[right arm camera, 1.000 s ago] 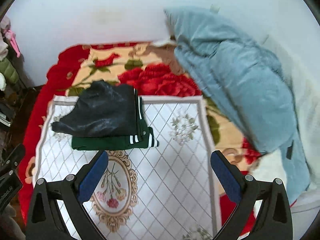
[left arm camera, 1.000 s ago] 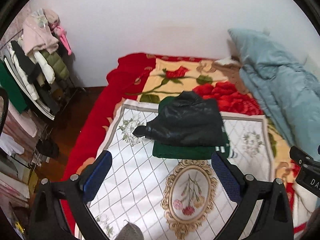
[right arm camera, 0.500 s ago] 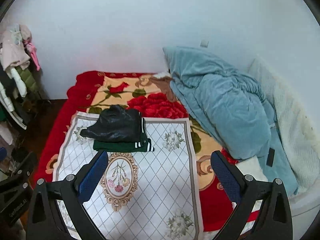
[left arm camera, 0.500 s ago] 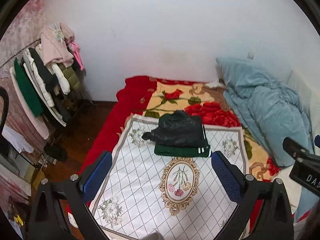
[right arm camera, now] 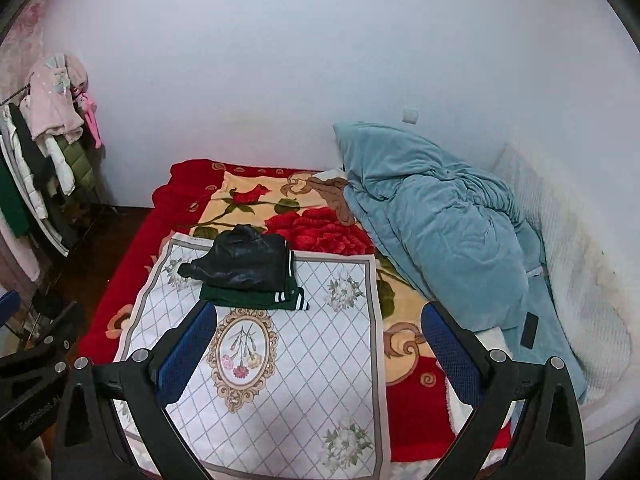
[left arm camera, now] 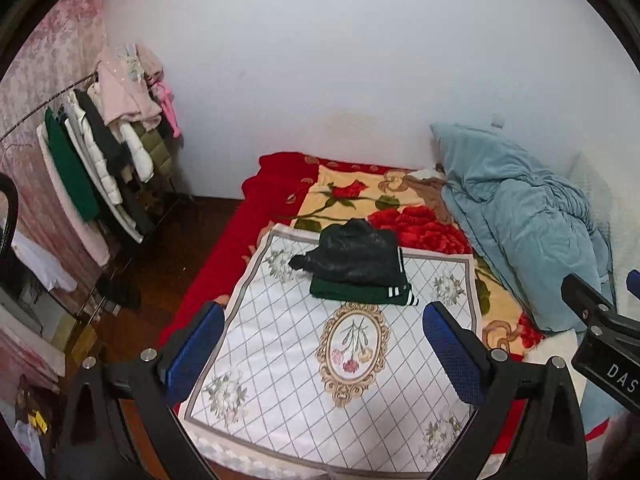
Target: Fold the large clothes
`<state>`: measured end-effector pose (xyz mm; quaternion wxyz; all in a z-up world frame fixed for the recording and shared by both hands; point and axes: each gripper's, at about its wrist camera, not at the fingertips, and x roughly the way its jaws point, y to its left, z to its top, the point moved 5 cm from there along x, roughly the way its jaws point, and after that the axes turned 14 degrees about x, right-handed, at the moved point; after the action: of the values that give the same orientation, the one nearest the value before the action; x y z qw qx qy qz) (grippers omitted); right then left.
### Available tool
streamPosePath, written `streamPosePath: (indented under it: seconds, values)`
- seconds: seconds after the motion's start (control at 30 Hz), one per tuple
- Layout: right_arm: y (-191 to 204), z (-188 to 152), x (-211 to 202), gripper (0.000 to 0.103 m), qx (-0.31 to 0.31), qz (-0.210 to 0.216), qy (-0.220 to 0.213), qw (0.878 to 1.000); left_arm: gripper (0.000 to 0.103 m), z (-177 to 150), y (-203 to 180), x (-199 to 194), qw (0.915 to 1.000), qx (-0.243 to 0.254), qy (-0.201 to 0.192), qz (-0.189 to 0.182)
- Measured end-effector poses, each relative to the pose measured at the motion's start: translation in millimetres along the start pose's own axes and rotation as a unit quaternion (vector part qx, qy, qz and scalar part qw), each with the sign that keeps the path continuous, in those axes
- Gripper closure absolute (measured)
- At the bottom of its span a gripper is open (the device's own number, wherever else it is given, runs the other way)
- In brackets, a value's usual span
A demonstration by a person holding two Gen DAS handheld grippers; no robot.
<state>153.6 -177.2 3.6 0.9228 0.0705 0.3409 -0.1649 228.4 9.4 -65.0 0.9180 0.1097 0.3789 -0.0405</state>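
A folded black garment (left arm camera: 354, 254) lies on top of a folded green garment with white stripes (left arm camera: 360, 293), stacked on a white floral cloth (left arm camera: 300, 360) on the bed. The same stack shows in the right wrist view: black (right arm camera: 244, 260), green (right arm camera: 256, 298). My left gripper (left arm camera: 320, 354) is open and empty, well back from and above the stack. My right gripper (right arm camera: 320, 352) is open and empty, also far back from it.
A blue-grey quilt (left arm camera: 516, 220) is heaped on the bed's right side over a red rose blanket (left arm camera: 400, 224). A rack of hanging clothes (left arm camera: 96, 160) stands at the left over dark floor. White wall behind. The right gripper's body (left arm camera: 600, 336) shows at the right edge.
Both grippers have pulled back and up from the folded stack, which now looks smaller and farther. More of the room shows. Both stay open and empty.
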Motion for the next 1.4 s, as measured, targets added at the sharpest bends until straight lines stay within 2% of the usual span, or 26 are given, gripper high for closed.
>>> streamPosePath:
  seconds: [0.1, 0.47, 1.4]
  values:
    - [-2, 0, -9, 0.0, 0.002, 0.005, 0.011, 1.0, 0.002, 1, 0, -7, 1.0, 0.001, -0.001, 0.003]
    - [-6, 8, -34, 0.0, -0.004, 0.011, -0.003, 1.0, 0.002, 2, 2, -29, 0.9998, -0.004, -0.021, 0.001]
    - [1, 15, -35, 0.0, -0.017, 0.024, -0.004, 1.0, 0.002, -1, 8, -40, 0.9996, -0.011, -0.027, 0.007]
